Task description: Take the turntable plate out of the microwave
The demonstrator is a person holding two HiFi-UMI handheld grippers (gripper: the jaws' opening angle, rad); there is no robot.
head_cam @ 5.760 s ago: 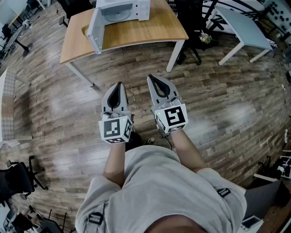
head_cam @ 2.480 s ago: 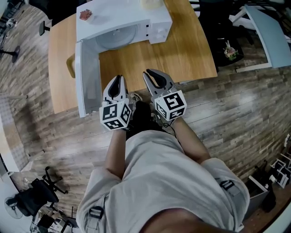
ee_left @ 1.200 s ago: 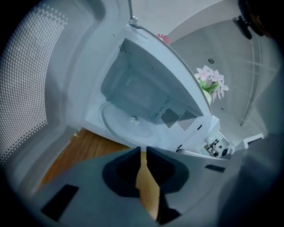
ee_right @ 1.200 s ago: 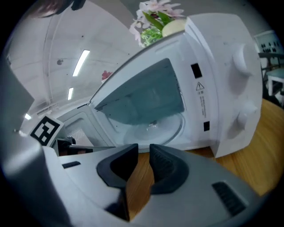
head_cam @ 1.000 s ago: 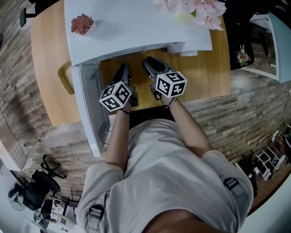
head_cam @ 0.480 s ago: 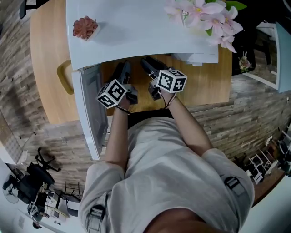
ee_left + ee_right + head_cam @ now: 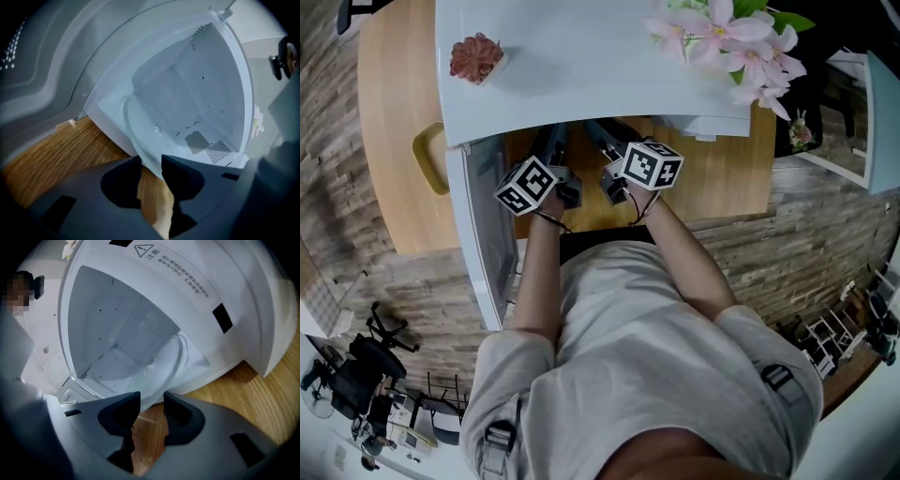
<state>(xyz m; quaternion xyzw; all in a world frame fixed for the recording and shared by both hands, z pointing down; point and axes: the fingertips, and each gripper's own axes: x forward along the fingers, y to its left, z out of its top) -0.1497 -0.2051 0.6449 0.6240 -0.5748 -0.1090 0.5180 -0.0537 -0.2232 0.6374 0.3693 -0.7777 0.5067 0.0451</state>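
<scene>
A: State of the grippers?

B: On the left gripper point(image 7: 151, 161) the jaws stood partly apart with nothing held. They had just opened, then narrowed slightly. The right gripper point(image 7: 151, 399) was also partly apart and empty, and had just been opening. Both sets of tips sat at the mouth of the microwave point(image 7: 581, 56), over the table point(image 7: 389, 141).

A: And the plate?

B: The plate point(image 7: 161, 364) lay flat on the cavity floor, mid-frame in both gripper views, just beyond the jaws. Contact couldn't be told. The door point(image 7: 483, 234) hung open at the head view's left.
</scene>
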